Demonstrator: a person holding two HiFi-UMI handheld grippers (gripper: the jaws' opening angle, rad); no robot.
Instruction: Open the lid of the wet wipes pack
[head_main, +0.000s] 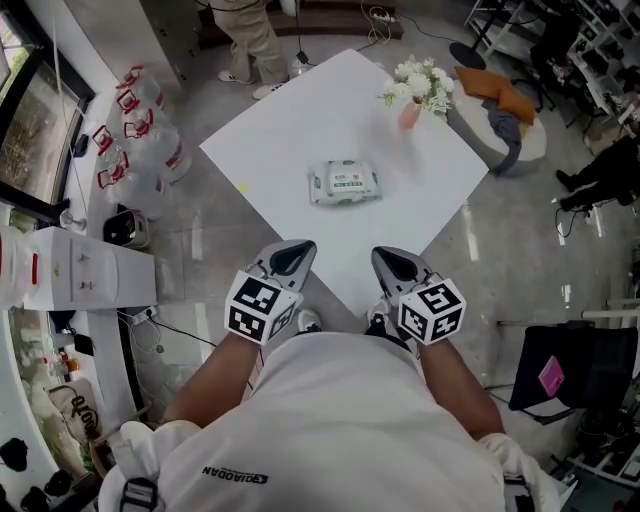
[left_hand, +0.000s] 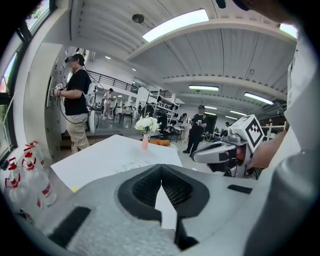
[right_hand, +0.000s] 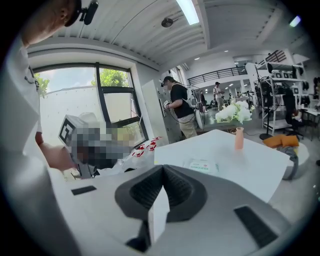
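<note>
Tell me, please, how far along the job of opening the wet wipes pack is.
Nothing looks done yet: the wet wipes pack lies flat in the middle of the table, apparently unopened. Nothing is in hand: the left gripper and right gripper are shut, empty and short of the pack. Still to do: reach it and open it.

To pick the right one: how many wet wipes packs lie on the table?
1. The wet wipes pack lies near the middle of the table, apart from the flower vase; none seems hidden.
</note>
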